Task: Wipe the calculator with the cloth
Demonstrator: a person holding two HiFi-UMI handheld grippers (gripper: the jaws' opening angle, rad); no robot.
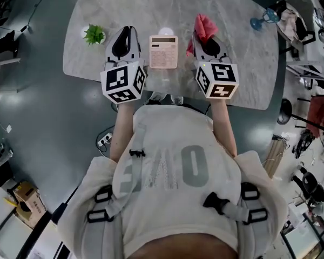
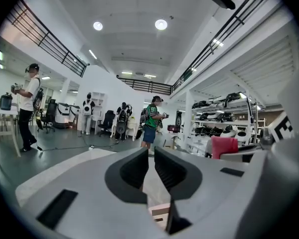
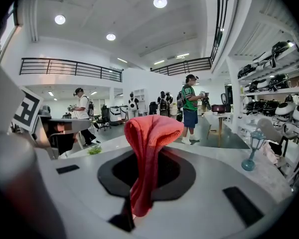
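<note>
- Closest to the head camera is my own pale shirt, crossed by grey straps with black buckles. The big grey letters on it look like ONE, though a strap covers part of them.
- Both my bare forearms reach straight ahead from it, side by side. The left cube and right cube sit at the wrists, with black-and-white square patterns on their faces.
- My left gripper points away from me, close to level, over the near edge of the worktop. Its jaws stand all but together, leaving a thin slit with nothing in it.
- My right gripper points the same way. Its jaws are clamped on the red cloth, which rises from between them and flops over at the top.
- The calculator is pink and lies flat on the grey marbled worktop, between the two grippers and touched by neither. The print on its keys is too small to read.
- A small green plant stands on the worktop just left of the left gripper.
</note>
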